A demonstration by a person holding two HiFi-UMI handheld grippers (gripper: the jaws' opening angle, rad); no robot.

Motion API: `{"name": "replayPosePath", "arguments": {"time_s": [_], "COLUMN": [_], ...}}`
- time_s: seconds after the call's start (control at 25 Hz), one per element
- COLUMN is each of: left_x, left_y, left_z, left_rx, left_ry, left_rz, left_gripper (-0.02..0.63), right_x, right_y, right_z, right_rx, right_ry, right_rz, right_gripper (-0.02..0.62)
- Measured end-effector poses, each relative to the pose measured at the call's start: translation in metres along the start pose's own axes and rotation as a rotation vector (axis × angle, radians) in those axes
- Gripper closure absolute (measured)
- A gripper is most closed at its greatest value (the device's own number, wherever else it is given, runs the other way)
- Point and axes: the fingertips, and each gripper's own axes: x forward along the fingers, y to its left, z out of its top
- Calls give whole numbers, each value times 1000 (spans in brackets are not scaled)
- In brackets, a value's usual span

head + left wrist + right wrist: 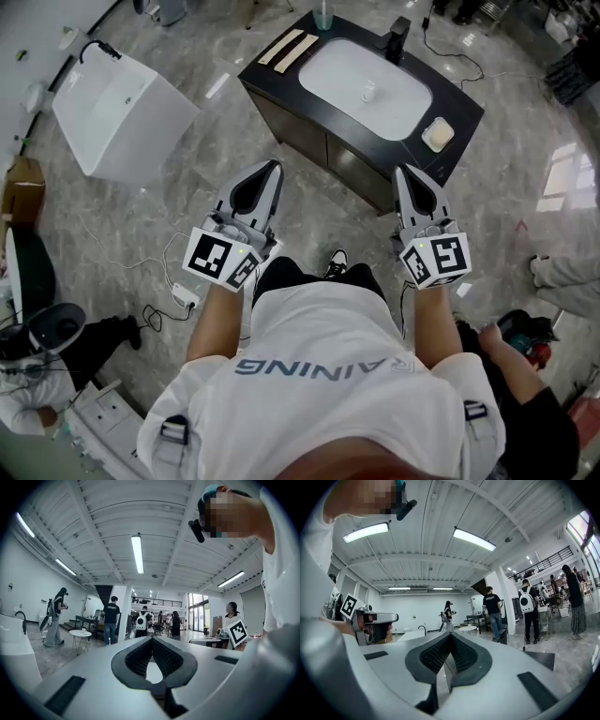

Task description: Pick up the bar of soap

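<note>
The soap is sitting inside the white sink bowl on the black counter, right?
Not quite. The bar of soap is not inside the white sink bowl. It sits beside the bowl, on the black counter, near its right-hand corner. The head view shows it.

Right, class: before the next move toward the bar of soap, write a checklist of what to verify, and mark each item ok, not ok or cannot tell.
1. Soap in sight: ok. The bar of soap lies on the counter corner, right of the sink.
2. Soap uncovered: ok. Nothing lies on it.
3. Jaws apart for grasping: not ok. The right gripper and left gripper both have their jaws together, with nothing between them.
4. Gripper at the soap: not ok. Both are short of it.
5. Gripper height against the counter: cannot tell from above.
</note>
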Motion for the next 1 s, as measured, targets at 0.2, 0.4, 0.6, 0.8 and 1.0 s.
{"name": "replayPosePath", "arguments": {"time_s": [0.2, 0.4, 0.6, 0.8, 1.0], "left_x": [39, 89, 154, 212, 254], "left_y": [8, 33, 66, 99, 126], "left_z": [-1, -5, -1, 2, -4], "left_rx": [-3, -25, -30, -8, -17], "left_ry": [-1, -2, 7, 37, 69], "left_rz": [-50, -132, -268, -421, -524], "left_gripper": [601, 601, 601, 601, 601], "right_x": [16, 40, 71, 101, 116], "right_y": [-31, -58, -90, -109, -128], "right_z": [3, 9, 16, 23, 19], "right_rx": [-5, -18, -10, 10, 28], "right_ry": [-1, 2, 4, 7, 20], "right_rz": [-46, -130, -271, -431, -573], "right_gripper": [584, 584, 584, 584, 584]}}
